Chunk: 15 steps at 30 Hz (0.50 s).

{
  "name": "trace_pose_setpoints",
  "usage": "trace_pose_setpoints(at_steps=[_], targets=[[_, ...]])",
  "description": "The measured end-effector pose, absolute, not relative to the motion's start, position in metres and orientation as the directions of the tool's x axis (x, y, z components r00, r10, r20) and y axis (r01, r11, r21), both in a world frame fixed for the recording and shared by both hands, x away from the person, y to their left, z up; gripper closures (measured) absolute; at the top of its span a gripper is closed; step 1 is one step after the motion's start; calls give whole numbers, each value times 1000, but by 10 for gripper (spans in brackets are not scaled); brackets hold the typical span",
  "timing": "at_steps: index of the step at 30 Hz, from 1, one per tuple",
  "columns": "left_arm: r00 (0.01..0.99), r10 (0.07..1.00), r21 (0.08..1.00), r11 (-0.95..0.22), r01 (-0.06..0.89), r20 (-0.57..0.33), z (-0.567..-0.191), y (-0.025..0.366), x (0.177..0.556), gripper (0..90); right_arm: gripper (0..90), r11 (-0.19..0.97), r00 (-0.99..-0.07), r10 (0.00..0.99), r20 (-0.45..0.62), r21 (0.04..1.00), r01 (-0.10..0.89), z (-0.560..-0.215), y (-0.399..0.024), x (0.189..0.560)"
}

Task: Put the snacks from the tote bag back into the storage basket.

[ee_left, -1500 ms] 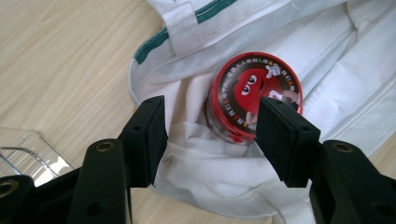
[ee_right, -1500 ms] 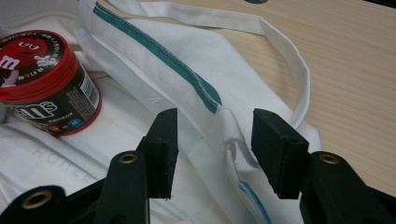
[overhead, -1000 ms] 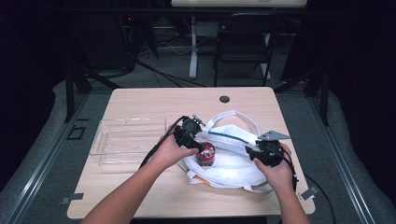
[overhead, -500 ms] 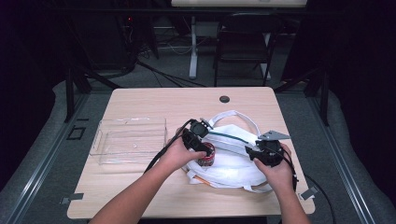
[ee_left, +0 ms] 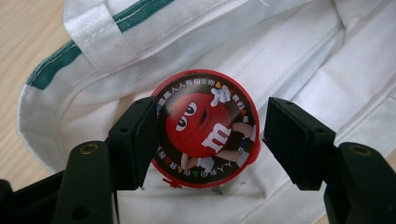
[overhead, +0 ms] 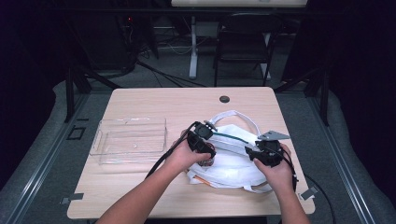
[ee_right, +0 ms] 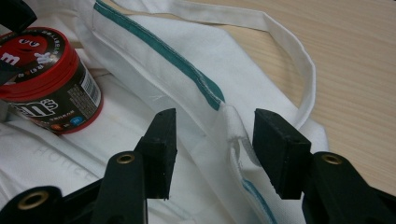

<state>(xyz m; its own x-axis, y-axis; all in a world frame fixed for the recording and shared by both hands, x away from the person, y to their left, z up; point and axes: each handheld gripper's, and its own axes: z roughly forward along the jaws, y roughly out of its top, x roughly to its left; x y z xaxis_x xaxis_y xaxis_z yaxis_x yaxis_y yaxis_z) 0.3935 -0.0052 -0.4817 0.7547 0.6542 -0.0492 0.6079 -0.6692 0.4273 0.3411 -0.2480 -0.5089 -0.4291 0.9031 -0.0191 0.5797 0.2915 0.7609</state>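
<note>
A white cloth bag [overhead: 233, 170] with a green-striped rim lies on the table [overhead: 154, 102]. A red-lidded M&M's can [ee_left: 205, 128] stands upright inside the bag's mouth [ee_left: 299, 56]. My left gripper [ee_left: 210, 109] is straight above the can [overhead: 207, 161]. Its jaws have just been opening: the left pad is at the lid's edge and the right pad stands clear of it. My right gripper [ee_right: 217, 119] is open astride the bag's striped rim [ee_right: 187, 65], with the pads off the cloth. The can [ee_right: 44, 79] is to its left. In the high view the right gripper [overhead: 254, 153] sits at the bag's right side.
A clear plastic tray [overhead: 133, 120] stands left of the bag. A small black round cap [overhead: 224, 99] is set in the table's far edge. The bag's loose handle [overhead: 243, 114] loops toward the back. A dark chair [overhead: 243, 46] stands beyond the table.
My left hand has moved right and slightly down over the bag with the can. Its jaws have widened off the lid. The right hand has stayed where it was.
</note>
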Motion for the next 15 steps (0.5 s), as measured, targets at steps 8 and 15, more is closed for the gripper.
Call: trace_pose_setpoints(at_steps=[8,15], targets=[[730,683,429,-650,628,-33,-484,-7,396,328,500,297,-432,902,-23,759,580,-509,-248,341],[722,691,422,-647,635,-27,-484,-8,395,321,499,295,-432,902,-21,761,578,-509,-248,341]])
